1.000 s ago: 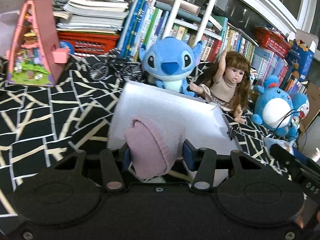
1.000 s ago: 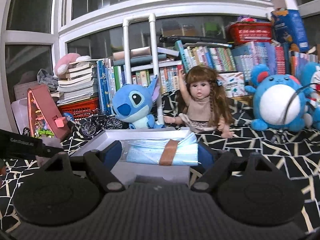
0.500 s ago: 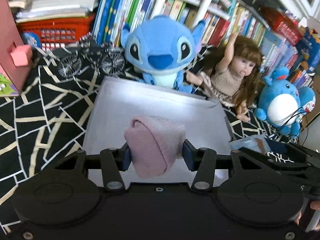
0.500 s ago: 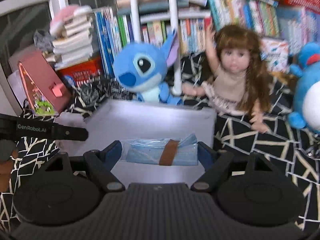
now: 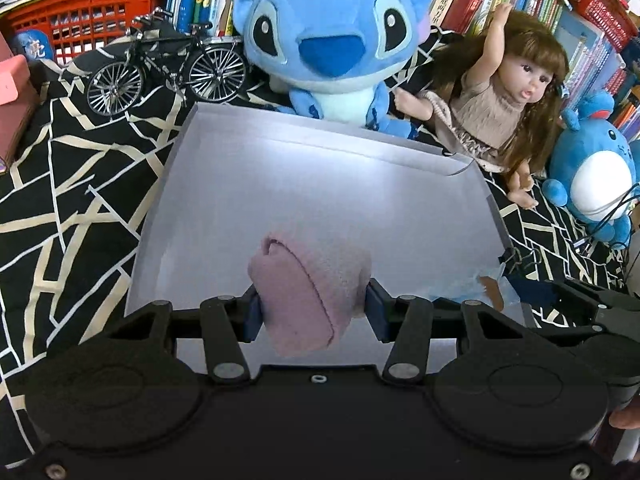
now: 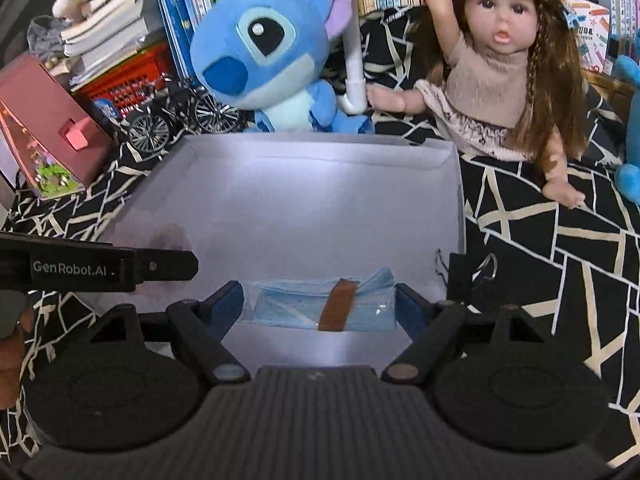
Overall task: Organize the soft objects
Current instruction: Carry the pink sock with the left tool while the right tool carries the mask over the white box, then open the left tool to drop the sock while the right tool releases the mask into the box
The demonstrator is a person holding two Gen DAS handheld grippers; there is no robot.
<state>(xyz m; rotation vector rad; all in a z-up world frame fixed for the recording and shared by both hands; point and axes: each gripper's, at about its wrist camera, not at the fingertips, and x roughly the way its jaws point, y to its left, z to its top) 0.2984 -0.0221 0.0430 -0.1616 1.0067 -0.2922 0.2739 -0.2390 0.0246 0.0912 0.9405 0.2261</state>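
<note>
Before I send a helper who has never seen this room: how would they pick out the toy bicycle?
Find the white tray on the black patterned cloth. Behind its far left corner, beside the blue plush, stands the toy bicycle: the only dark metal, spoked thing among soft toys.

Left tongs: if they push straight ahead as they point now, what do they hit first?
Probably the floor of the shallow white cardboard box: the left tongs, shut on the rolled pink sock, aim down into it, though depth is unclear.

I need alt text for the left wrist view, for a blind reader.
The left tool grips a rolled pink sock above an open white box. Behind the box sit a blue plush, a doll and a model bicycle.
</note>
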